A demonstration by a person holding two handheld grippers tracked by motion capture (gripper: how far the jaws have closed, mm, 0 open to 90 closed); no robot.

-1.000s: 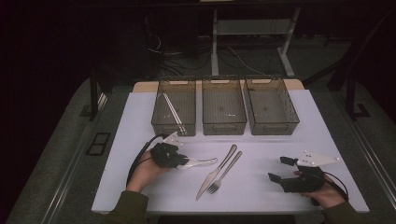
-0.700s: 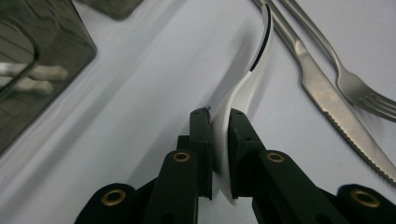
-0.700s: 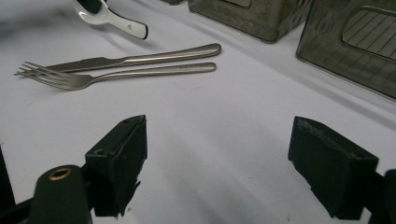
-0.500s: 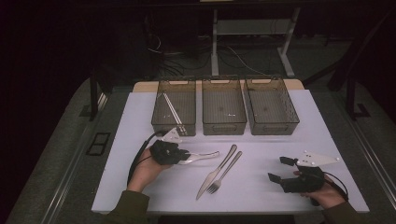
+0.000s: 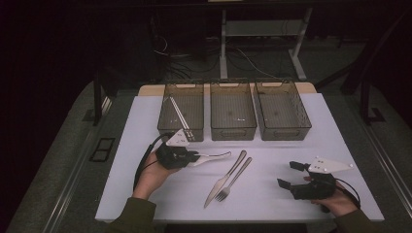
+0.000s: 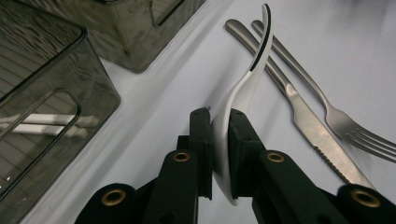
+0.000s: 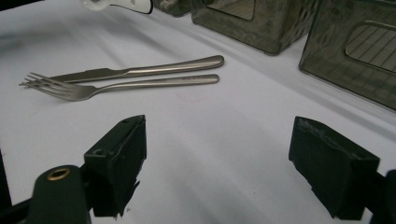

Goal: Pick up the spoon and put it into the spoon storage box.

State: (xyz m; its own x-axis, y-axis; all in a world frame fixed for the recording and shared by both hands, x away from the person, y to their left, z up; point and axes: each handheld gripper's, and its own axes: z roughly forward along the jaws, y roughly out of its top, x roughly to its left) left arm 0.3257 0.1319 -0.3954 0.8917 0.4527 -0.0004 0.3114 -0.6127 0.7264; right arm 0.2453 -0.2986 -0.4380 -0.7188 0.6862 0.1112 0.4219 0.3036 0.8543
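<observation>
Gripping a spoon by the bins

The spoon (image 6: 243, 91) is clamped edge-on between the left gripper's (image 5: 194, 158) closed jaws, held above the table (image 5: 301, 160) before the left bin (image 5: 182, 114). The right gripper (image 5: 287, 175) rests wide open, empty.

a dim lab or recording room: a white table (image 5: 145, 126) stands on grey carpet (image 5: 58, 160), with loose cables (image 5: 194, 58) and a metal desk frame (image 5: 262, 29) beyond its far edge.
</observation>
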